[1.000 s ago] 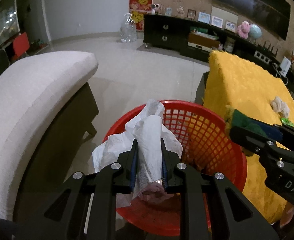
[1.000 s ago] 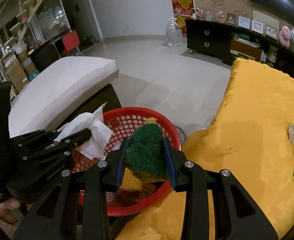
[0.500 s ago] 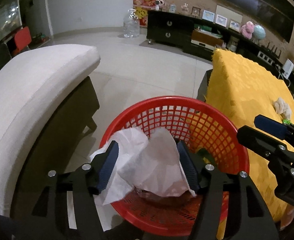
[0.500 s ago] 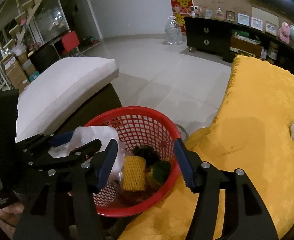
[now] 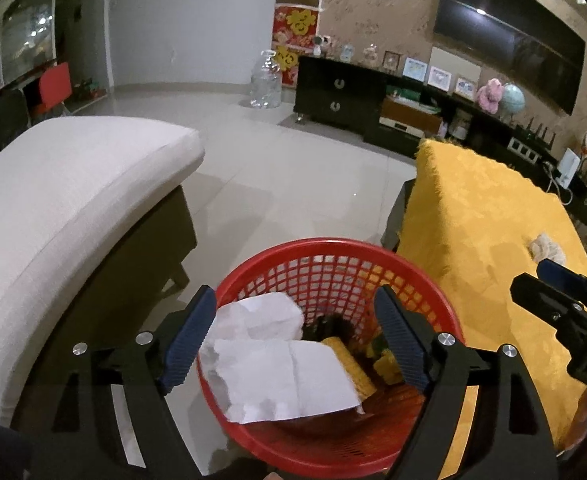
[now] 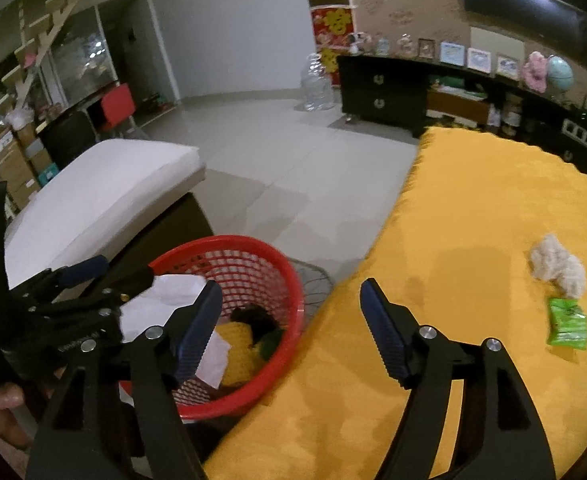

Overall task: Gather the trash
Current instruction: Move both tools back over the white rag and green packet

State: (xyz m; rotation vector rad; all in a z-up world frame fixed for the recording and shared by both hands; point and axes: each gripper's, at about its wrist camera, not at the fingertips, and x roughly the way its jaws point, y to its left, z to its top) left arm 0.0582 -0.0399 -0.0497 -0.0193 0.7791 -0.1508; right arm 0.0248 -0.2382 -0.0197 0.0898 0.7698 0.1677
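Note:
A red mesh basket stands on the floor between a sofa and a yellow-covered table. White tissue paper, a yellow sponge and a green scrub sponge lie inside it. My left gripper is open and empty above the basket. My right gripper is open and empty over the basket's right rim and the table edge. A crumpled whitish wad and a green wrapper lie on the yellow cloth.
A cream sofa cushion is to the left. The yellow table is to the right. A black TV cabinet lines the far wall. A clear water jug stands on the tiled floor.
Both grippers opened. The tissue dropped from the left one and the green sponge from the right one into the basket. Both grippers have since pulled back and up; the right swung toward the table.

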